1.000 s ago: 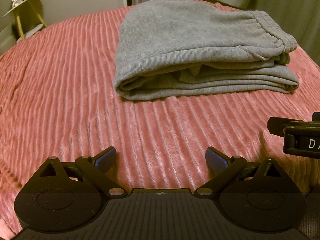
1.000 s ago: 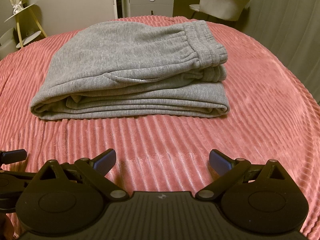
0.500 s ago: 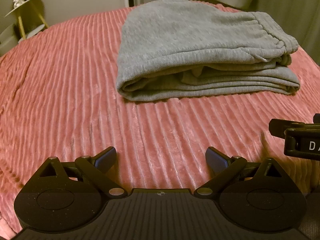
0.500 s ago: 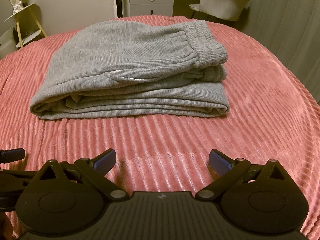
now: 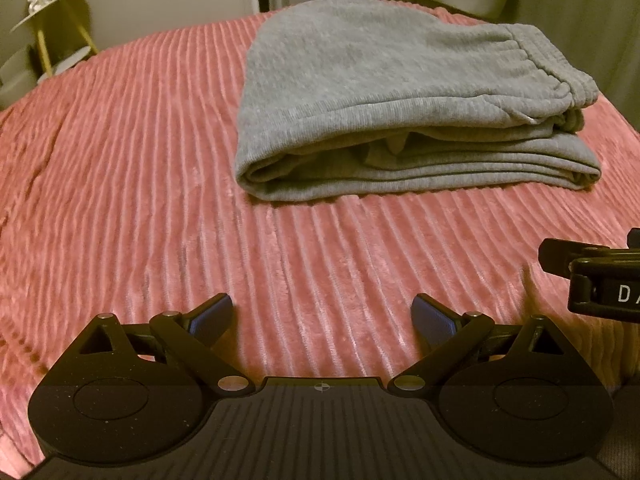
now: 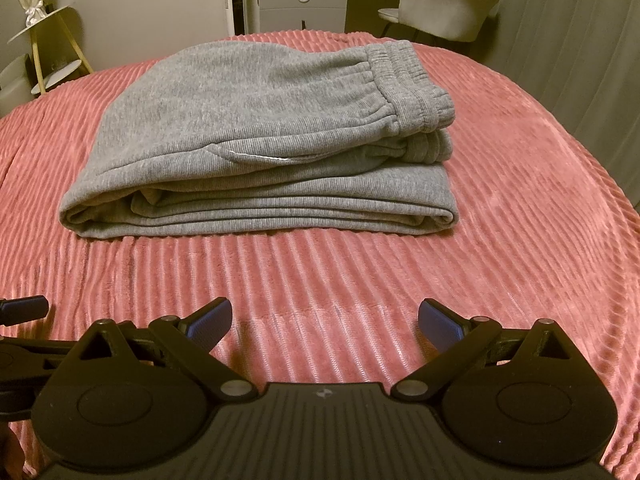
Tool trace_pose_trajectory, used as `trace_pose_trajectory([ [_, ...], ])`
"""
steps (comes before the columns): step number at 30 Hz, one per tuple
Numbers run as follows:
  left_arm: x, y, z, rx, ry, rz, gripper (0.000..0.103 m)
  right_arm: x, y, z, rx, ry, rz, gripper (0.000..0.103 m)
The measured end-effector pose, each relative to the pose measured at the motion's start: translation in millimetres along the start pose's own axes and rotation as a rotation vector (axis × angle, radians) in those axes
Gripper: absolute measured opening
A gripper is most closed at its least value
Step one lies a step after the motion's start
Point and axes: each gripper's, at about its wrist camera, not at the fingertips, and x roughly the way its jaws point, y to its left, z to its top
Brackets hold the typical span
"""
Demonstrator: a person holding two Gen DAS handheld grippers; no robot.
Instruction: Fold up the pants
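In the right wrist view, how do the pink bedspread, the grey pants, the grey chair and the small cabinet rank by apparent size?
1. Pink bedspread
2. Grey pants
3. Grey chair and small cabinet: alike in this view, and both far away, so I do not rank them.

The grey pants [image 6: 256, 140] lie folded in a flat stack on the pink ribbed bedspread [image 6: 500, 208], waistband at the right. The right gripper [image 6: 325, 322] sits near them with its fingers spread wide apart and nothing between them. The left gripper's tip [image 6: 24, 307] shows at the left edge.
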Motion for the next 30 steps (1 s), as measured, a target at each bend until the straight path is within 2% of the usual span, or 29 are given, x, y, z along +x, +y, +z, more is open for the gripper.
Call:
trace_pose_trajectory([
  [15, 1.3, -2.8, -1.7, 0.022, -0.007, 0.043, 0.100, -0.1, 2.8, -0.6, -0.012, 0.003, -0.009, 0.099],
  [30, -1.9, -5.6, -4.2, 0.066, -0.039, 0.043, 0.100, 1.6, 2.6, 0.2, -0.014, 0.008, -0.010, 0.099],
])
